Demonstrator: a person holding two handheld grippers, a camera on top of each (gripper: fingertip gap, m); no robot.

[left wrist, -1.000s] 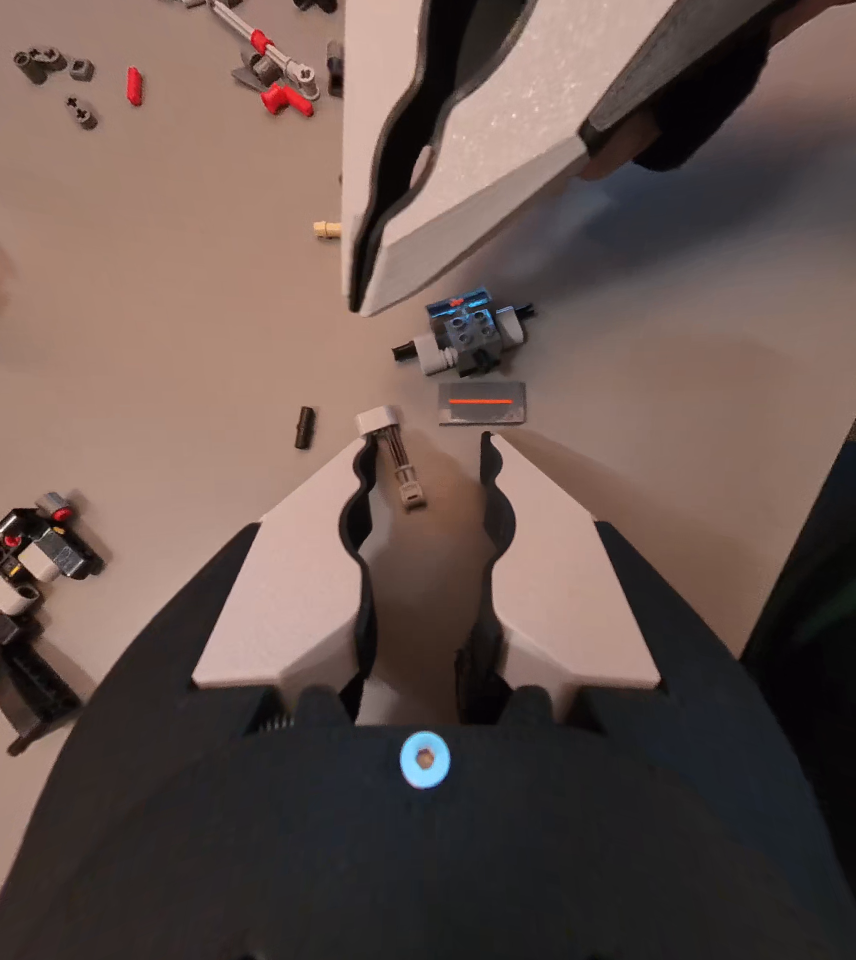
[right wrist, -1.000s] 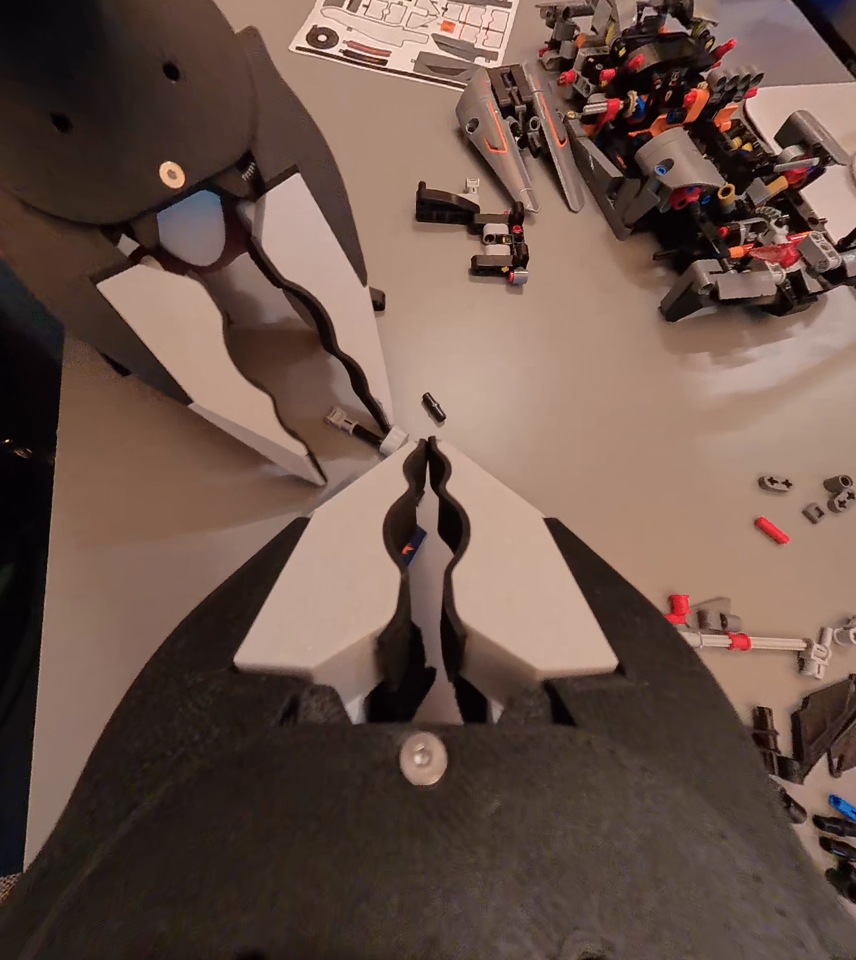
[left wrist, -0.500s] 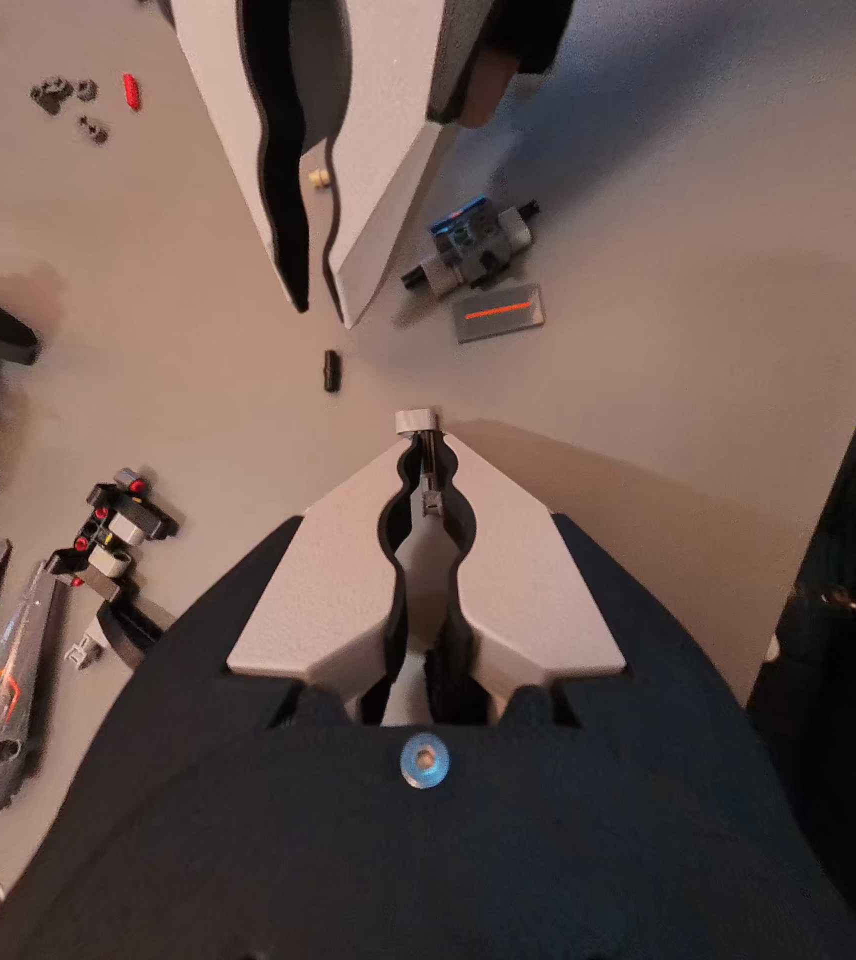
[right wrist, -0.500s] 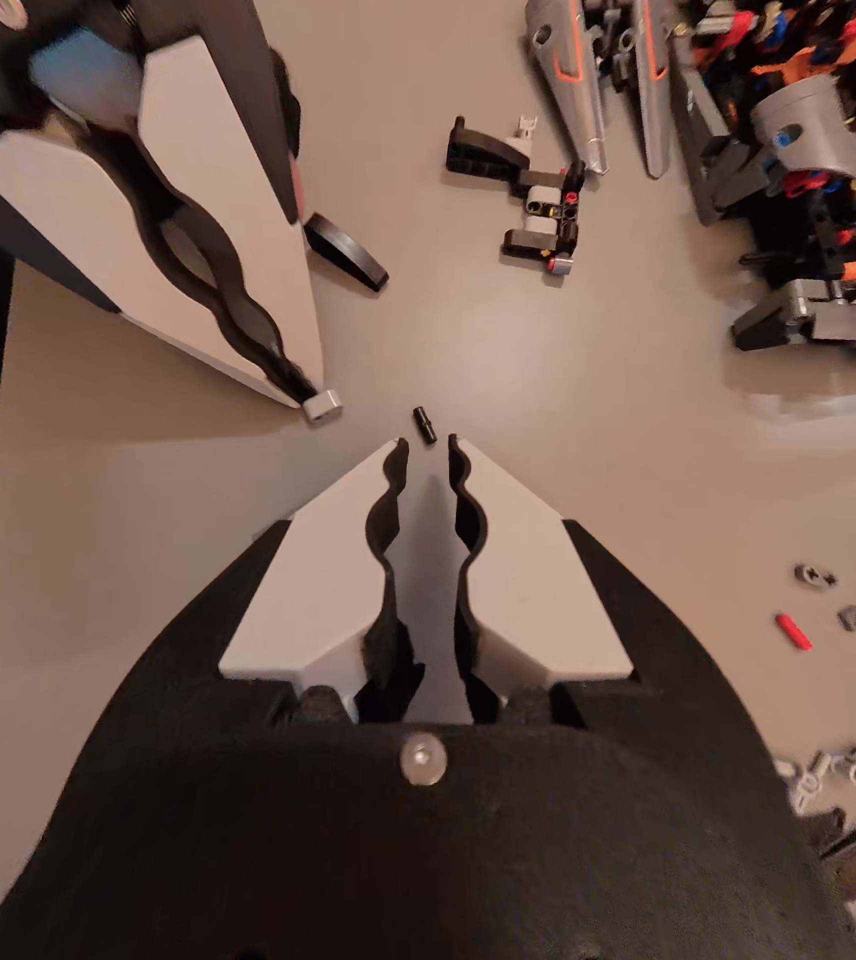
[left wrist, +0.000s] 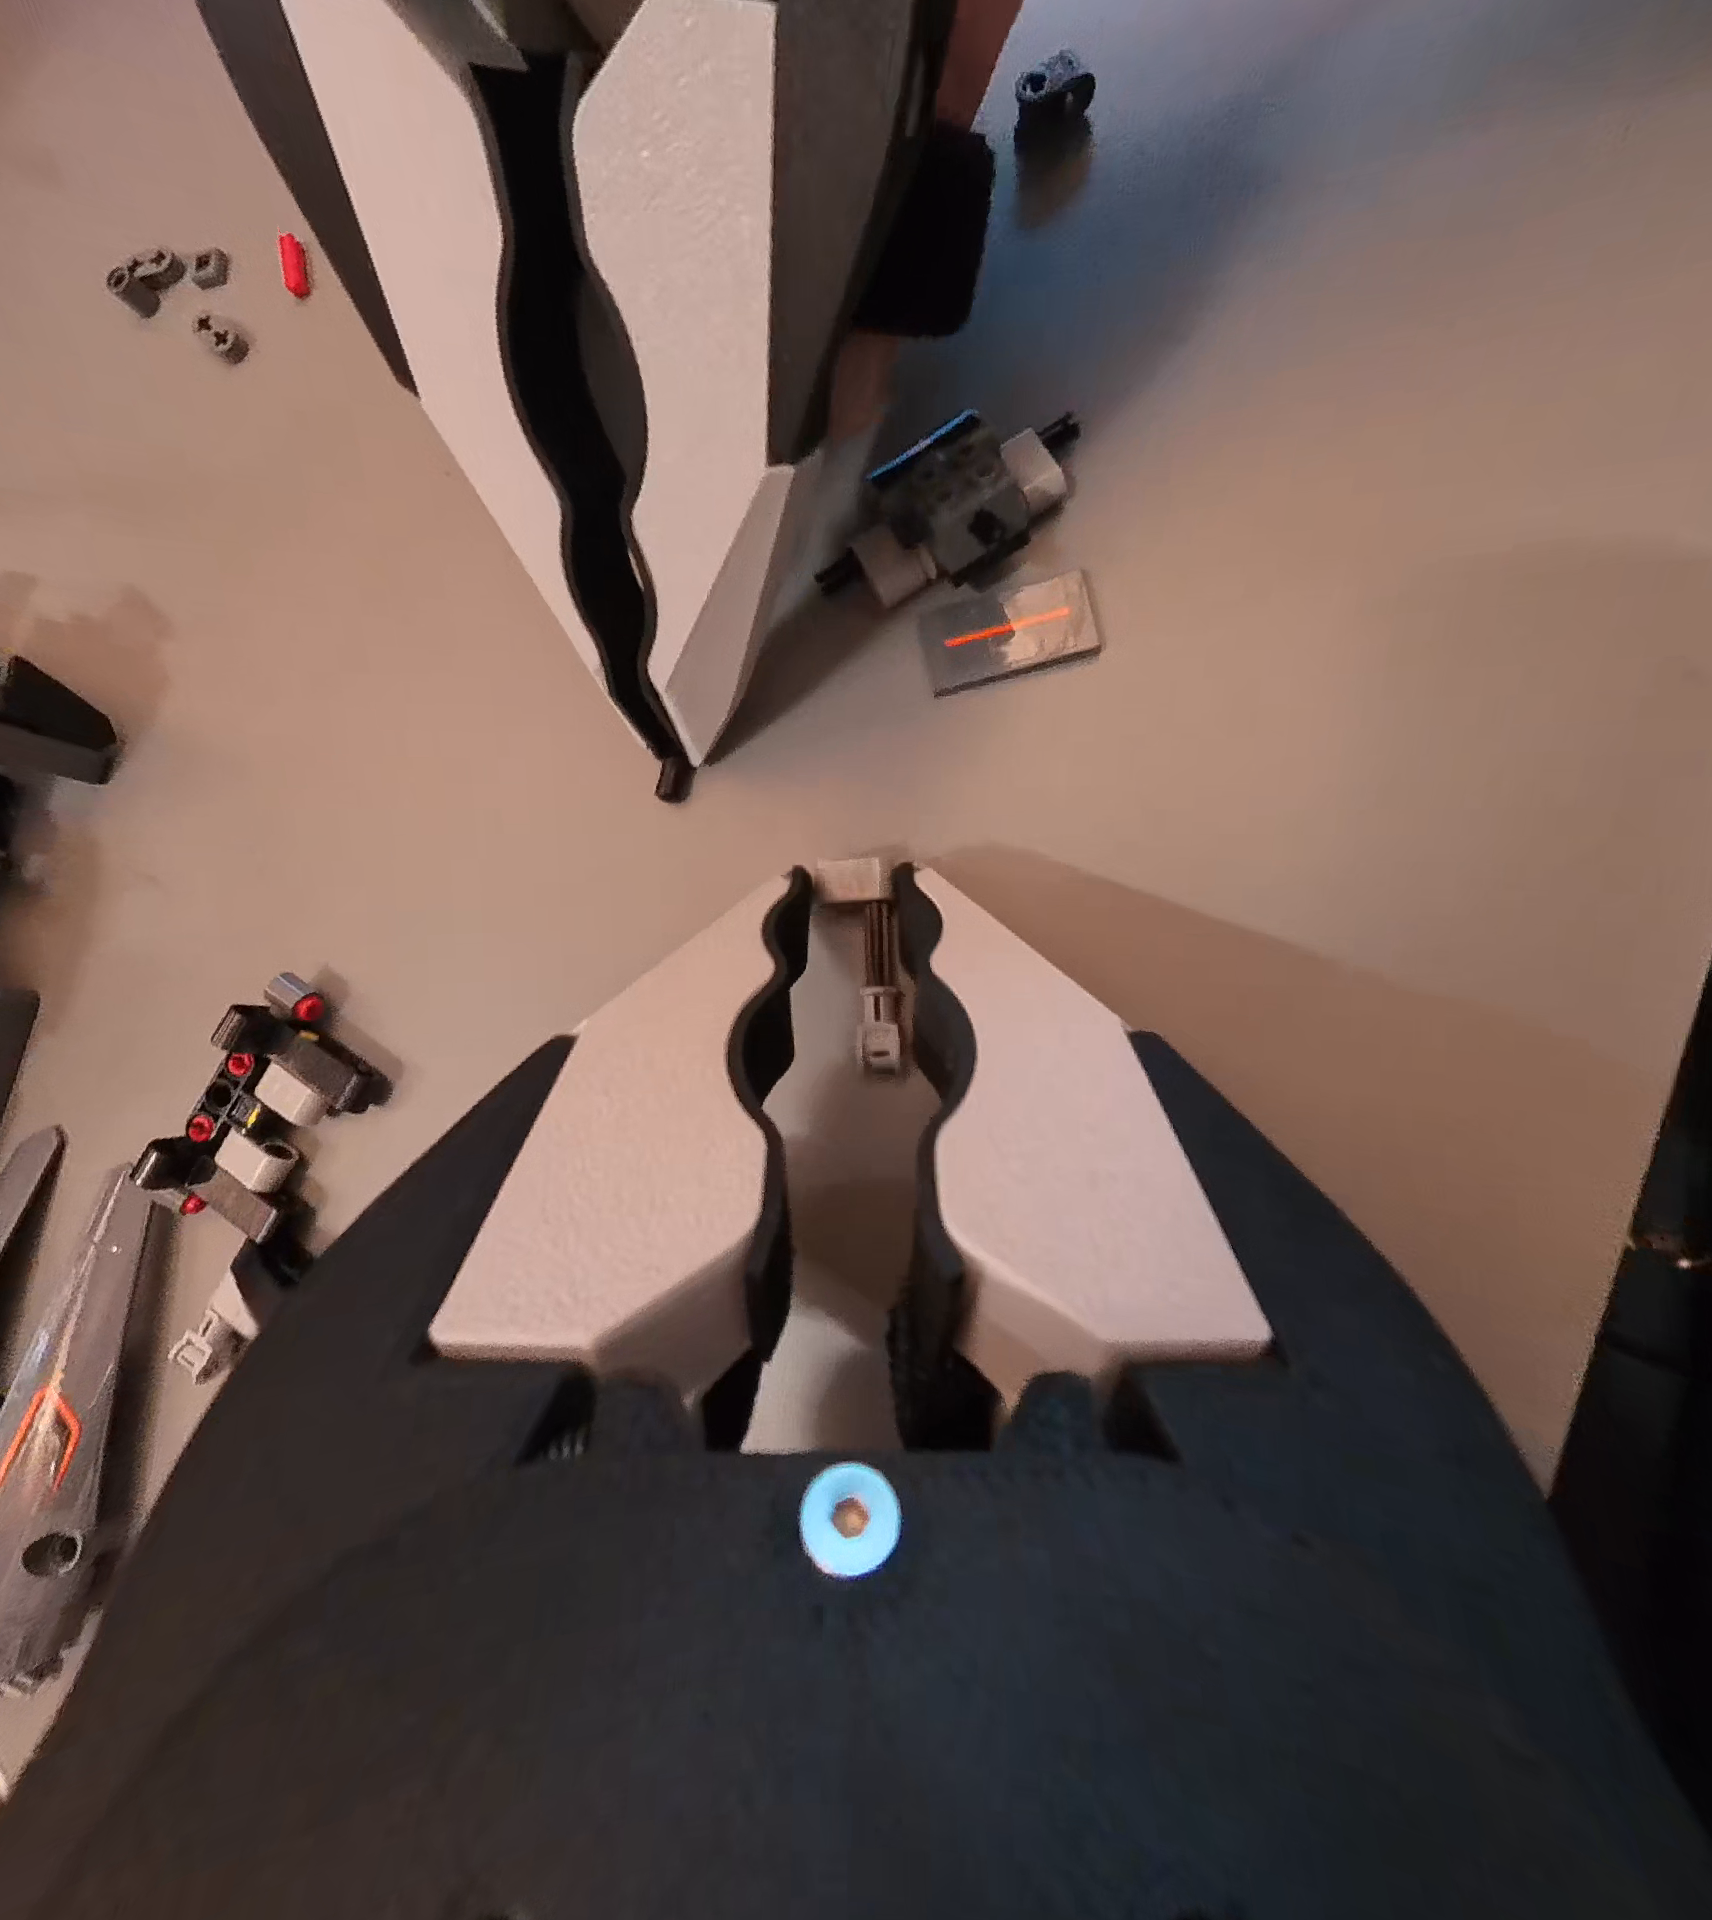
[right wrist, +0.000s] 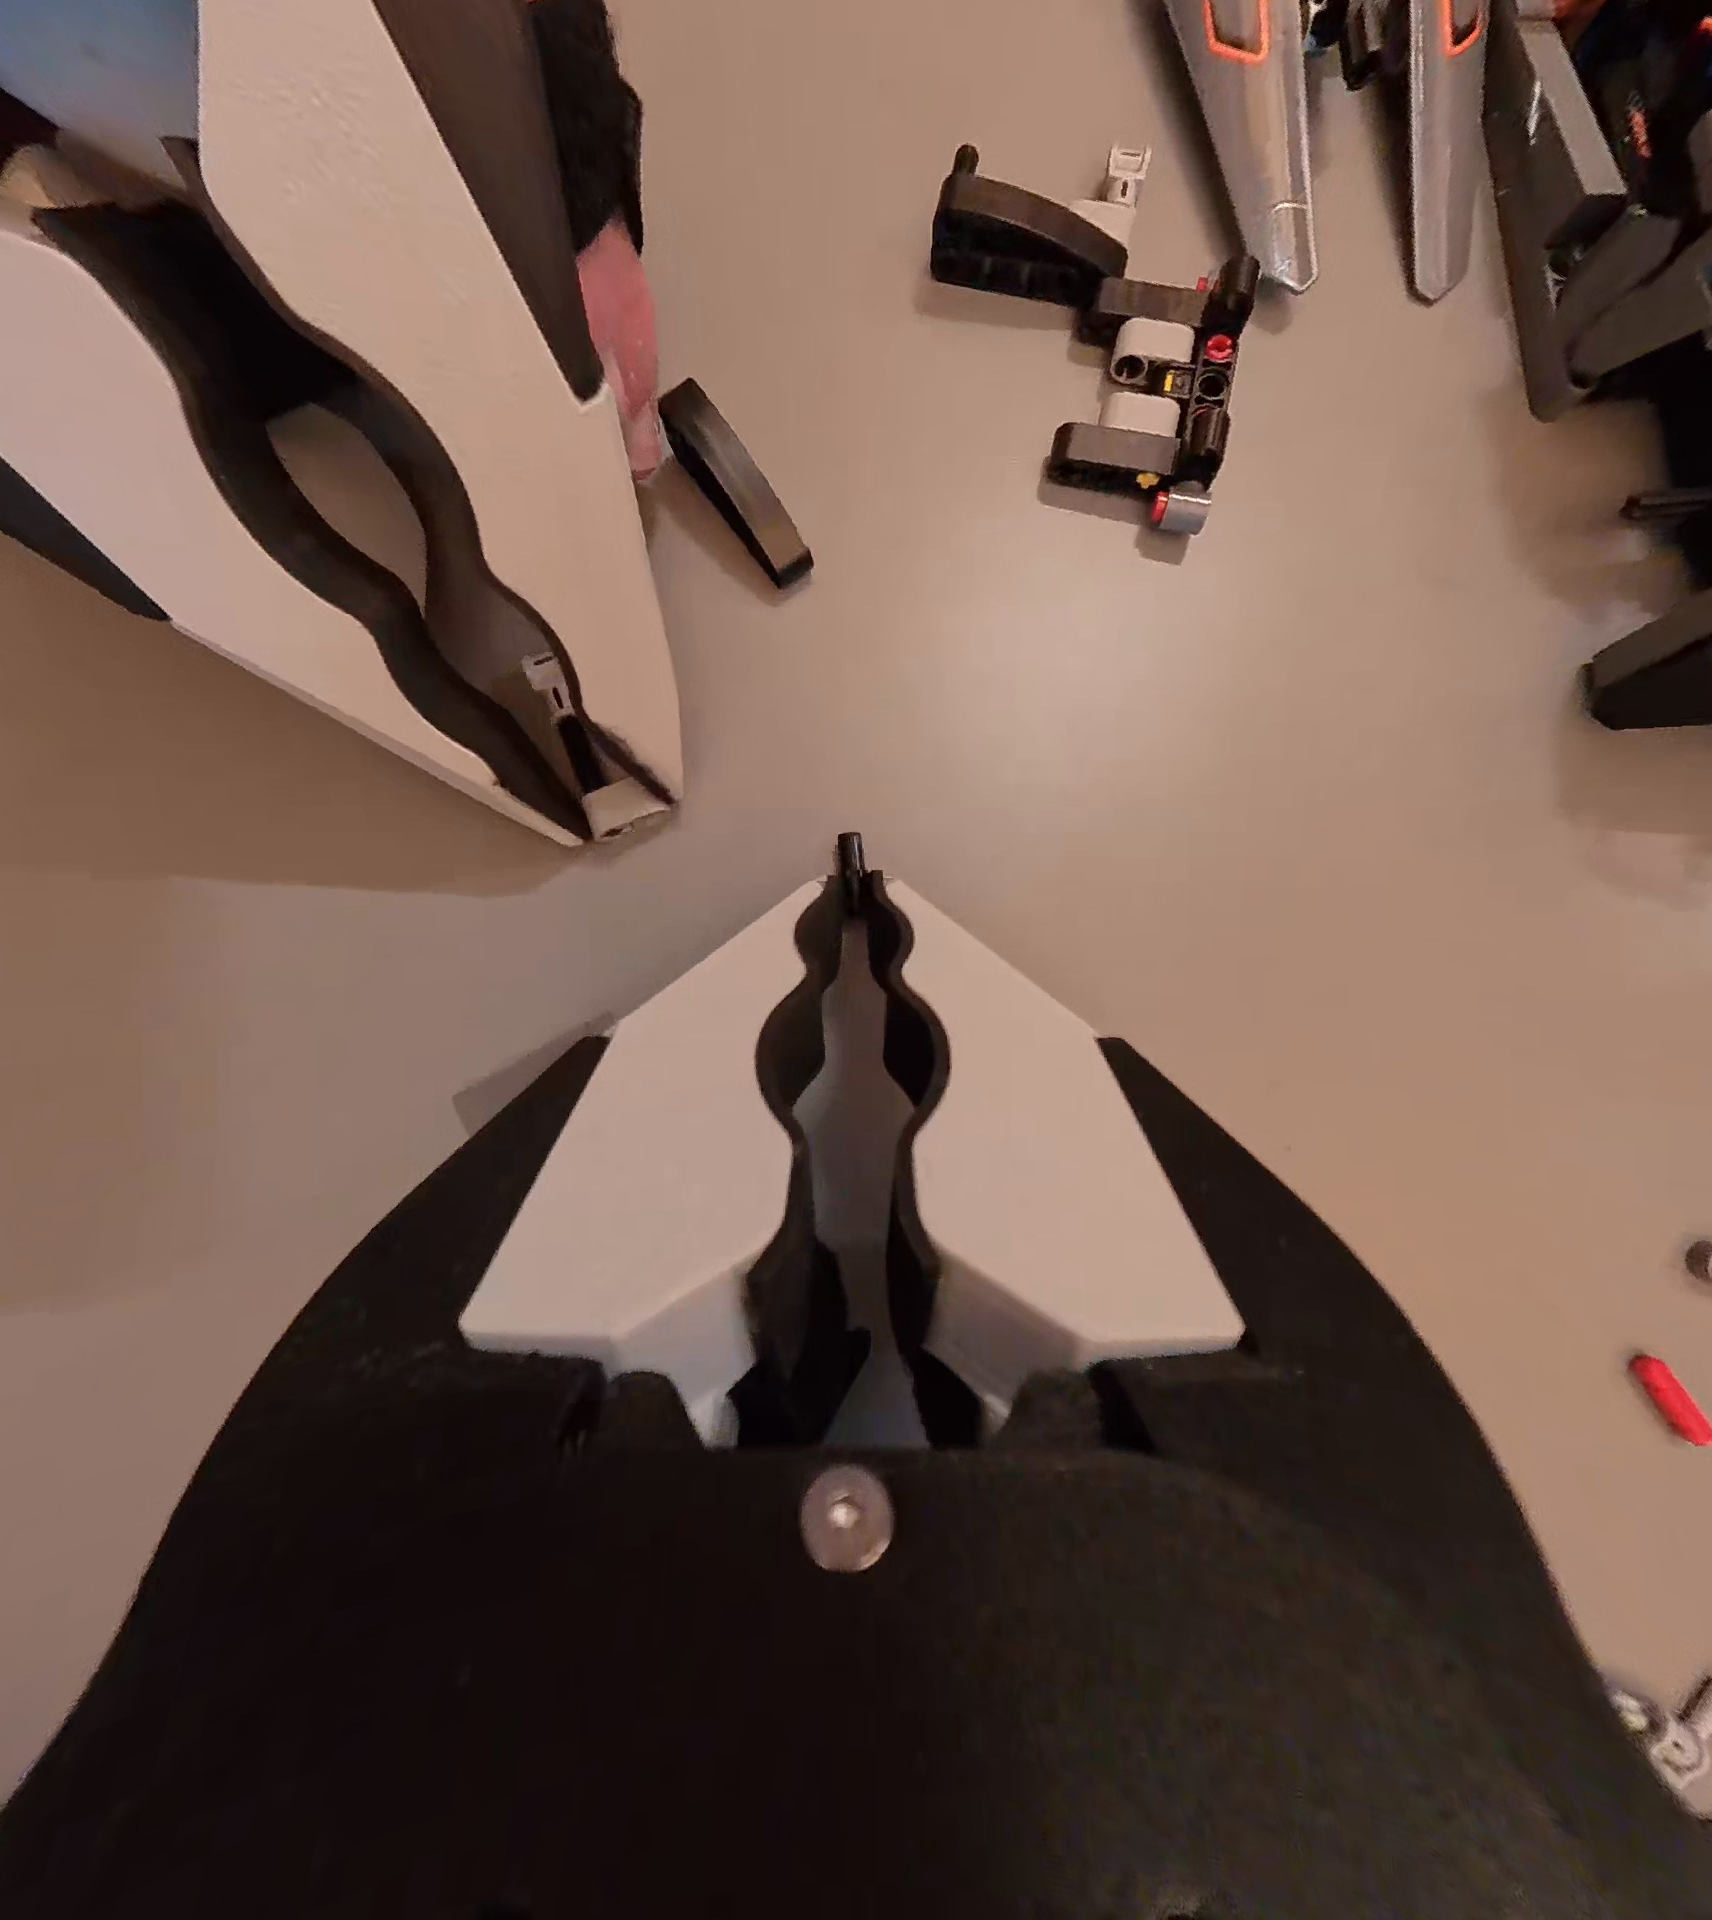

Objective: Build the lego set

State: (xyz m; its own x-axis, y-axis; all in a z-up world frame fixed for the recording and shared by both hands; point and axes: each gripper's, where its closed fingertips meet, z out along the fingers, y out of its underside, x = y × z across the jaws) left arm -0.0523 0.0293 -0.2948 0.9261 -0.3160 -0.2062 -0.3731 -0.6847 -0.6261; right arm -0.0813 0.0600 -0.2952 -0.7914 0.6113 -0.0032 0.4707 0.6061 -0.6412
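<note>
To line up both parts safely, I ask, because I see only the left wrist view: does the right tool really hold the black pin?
Observer: Yes. The right wrist view shows the right tool shut on the black pin, whose end sticks out past the tips.
Operator: Does anything lie near my left tool, outside my view?
Observer: A black curved piece lies on the table beside the left tool, which grips the grey axle piece.

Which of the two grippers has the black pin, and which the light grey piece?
The right gripper pinches the small black pin at its tips. The left gripper holds the light grey axle piece, its block end sticking out.
</note>
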